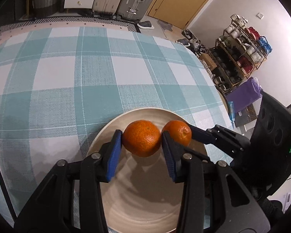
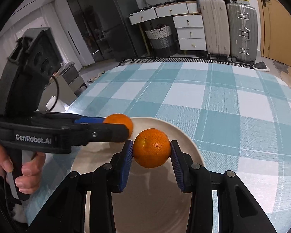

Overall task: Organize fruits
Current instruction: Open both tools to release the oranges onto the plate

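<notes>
Two oranges hang over a round white plate point(image 1: 106, 128) on the checked tablecloth. My left gripper point(image 1: 141, 141) is shut on one orange point(image 1: 141, 140) and holds it just above the plate. My right gripper point(image 2: 151, 148) is shut on the other orange point(image 2: 151, 148), also just above the plate point(image 2: 186, 136). The two oranges sit side by side, nearly touching. In the left wrist view the right gripper's orange point(image 1: 177, 132) shows to the right. In the right wrist view the left gripper's orange point(image 2: 119, 121) shows to the left, partly hidden by its finger.
The teal and white checked tablecloth point(image 1: 87, 68) covers the table beyond the plate. The table's right edge point(image 1: 219, 91) drops toward a shoe rack point(image 1: 240, 54). Suitcases point(image 2: 229, 29) and white drawers point(image 2: 190, 33) stand past the far edge.
</notes>
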The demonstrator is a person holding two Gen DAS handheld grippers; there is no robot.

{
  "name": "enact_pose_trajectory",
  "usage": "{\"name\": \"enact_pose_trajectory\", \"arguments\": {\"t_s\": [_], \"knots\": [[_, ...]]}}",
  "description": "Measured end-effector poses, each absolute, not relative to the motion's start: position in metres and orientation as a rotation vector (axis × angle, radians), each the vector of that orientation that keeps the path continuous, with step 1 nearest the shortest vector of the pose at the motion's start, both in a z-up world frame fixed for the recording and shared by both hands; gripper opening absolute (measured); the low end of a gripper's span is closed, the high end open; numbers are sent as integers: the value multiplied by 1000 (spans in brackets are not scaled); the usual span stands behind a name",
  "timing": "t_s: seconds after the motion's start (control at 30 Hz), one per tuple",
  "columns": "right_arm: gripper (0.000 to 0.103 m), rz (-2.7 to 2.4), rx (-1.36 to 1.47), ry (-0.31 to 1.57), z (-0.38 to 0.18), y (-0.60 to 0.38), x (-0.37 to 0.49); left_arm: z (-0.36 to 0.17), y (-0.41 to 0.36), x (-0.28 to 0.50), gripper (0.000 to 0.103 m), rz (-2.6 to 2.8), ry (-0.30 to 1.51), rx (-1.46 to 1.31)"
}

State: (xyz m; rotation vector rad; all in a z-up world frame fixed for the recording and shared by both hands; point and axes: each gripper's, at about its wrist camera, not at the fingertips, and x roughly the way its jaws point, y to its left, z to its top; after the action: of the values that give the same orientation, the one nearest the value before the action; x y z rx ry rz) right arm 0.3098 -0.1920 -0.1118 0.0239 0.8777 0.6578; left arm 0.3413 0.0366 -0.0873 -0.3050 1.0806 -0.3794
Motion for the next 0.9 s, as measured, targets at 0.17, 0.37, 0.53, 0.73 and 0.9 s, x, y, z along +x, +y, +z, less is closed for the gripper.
{"name": "enact_pose_trajectory", "arguments": {"t_s": [0.17, 0.37, 0.53, 0.73, 0.9], "knots": [[51, 614, 55, 915, -122, -193, 319, -85, 37, 349, 39, -364, 1069, -318], [81, 593, 83, 801, -101, -210, 303, -68, 42, 334, 69, -330, 1006, -307], [87, 558, 94, 750, -83, -223, 288, -50, 45, 305, 75, -286, 939, -300], [91, 576, 106, 724, -61, -227, 262, -29, 48, 266, 81, -229, 892, -303], [99, 573, 109, 681, -46, -230, 235, -9, 47, 232, 82, -199, 841, -262]]}}
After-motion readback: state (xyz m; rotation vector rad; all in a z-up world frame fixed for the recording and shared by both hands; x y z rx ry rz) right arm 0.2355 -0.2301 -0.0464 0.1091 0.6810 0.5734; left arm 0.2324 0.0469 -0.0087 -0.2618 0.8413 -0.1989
